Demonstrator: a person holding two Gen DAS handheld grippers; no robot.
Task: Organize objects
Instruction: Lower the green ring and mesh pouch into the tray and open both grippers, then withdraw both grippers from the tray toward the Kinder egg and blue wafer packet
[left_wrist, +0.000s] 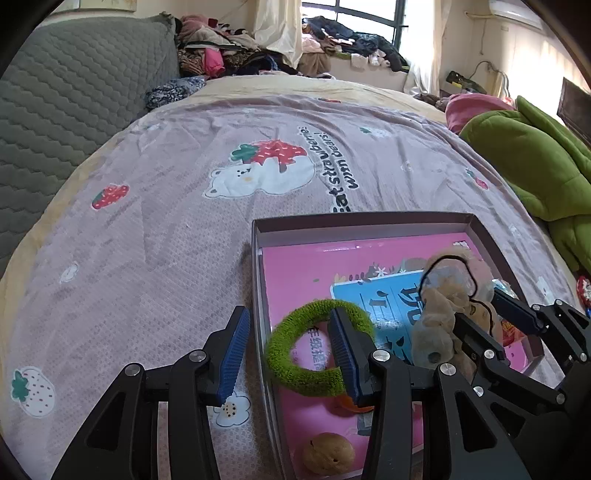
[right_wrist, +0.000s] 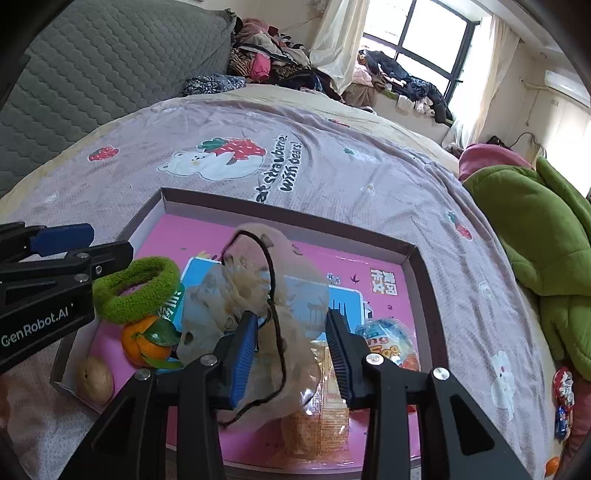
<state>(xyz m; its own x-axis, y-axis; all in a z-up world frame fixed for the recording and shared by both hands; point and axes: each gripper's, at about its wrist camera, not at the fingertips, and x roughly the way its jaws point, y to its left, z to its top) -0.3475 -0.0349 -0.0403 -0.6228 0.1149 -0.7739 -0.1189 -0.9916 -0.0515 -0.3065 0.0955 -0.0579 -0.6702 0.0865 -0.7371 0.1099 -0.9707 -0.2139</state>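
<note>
A shallow grey box (right_wrist: 421, 266) lined with pink and blue books lies on the bedspread. In the right wrist view my right gripper (right_wrist: 291, 354) stands open over it. A beige sheer fabric bundle with a black cord (right_wrist: 255, 291) lies loosely between its blue pads. My left gripper (left_wrist: 288, 358) is open astride the box's left wall (left_wrist: 258, 295). A green fuzzy ring (left_wrist: 275, 354) rests in the box against its right finger. The right wrist view shows that ring (right_wrist: 147, 291) beside the left gripper (right_wrist: 85, 245). In the left wrist view the right gripper (left_wrist: 491, 317) sits at the beige bundle (left_wrist: 443, 295).
The box also holds a mandarin with leaves (right_wrist: 142, 345), a walnut (right_wrist: 94, 380), a clear snack packet (right_wrist: 317, 424) and a colourful packet (right_wrist: 391, 343). A green blanket (right_wrist: 535, 236) lies right, wrapped sweets (right_wrist: 563, 391) near it. A grey quilted headboard (left_wrist: 74, 110) stands left.
</note>
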